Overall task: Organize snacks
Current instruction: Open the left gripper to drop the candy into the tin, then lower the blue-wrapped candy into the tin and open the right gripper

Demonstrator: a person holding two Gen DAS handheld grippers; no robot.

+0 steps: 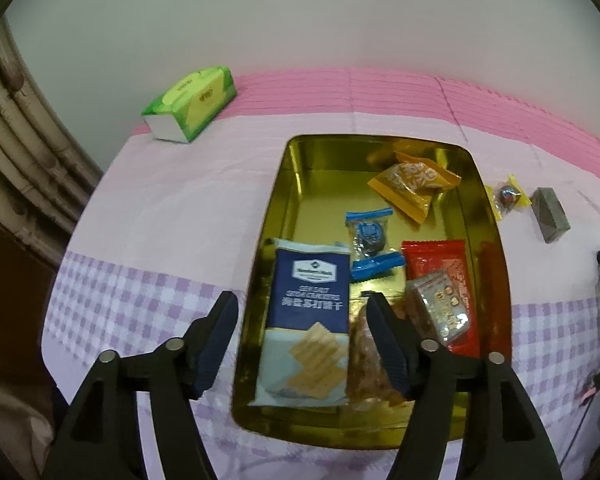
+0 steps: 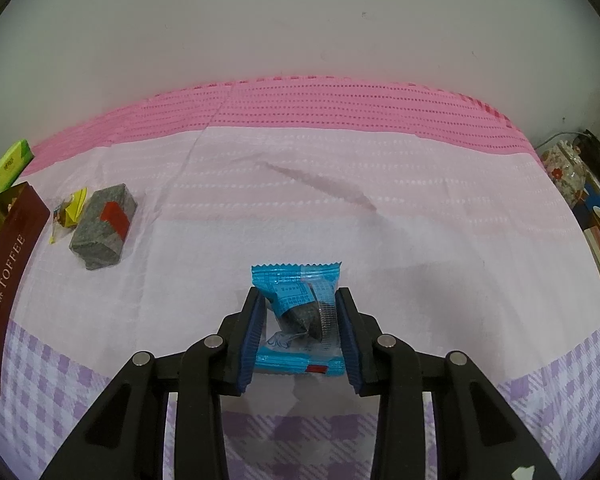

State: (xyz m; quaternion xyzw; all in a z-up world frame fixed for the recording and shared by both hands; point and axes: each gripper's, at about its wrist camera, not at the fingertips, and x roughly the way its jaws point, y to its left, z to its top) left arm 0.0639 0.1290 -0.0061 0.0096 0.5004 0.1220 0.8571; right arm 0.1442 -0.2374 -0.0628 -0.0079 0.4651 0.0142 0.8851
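Pink tablecloth point(image 1: 172, 208) bears one gold tin point(image 1: 284, 216) (six snacks inside)

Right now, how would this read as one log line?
left gripper: open, over gold tin | right gripper: shut on blue-wrapped snack

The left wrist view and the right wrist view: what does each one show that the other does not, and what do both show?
Only the left wrist view shows the inside of the gold tin, with the cracker pack and orange packet, under the open left gripper.

Only the right wrist view shows the right gripper shut on the blue snack packet, and the tin's TOFFEE lettering.

Both show the green tissue pack, grey block and yellow-wrapped candy.
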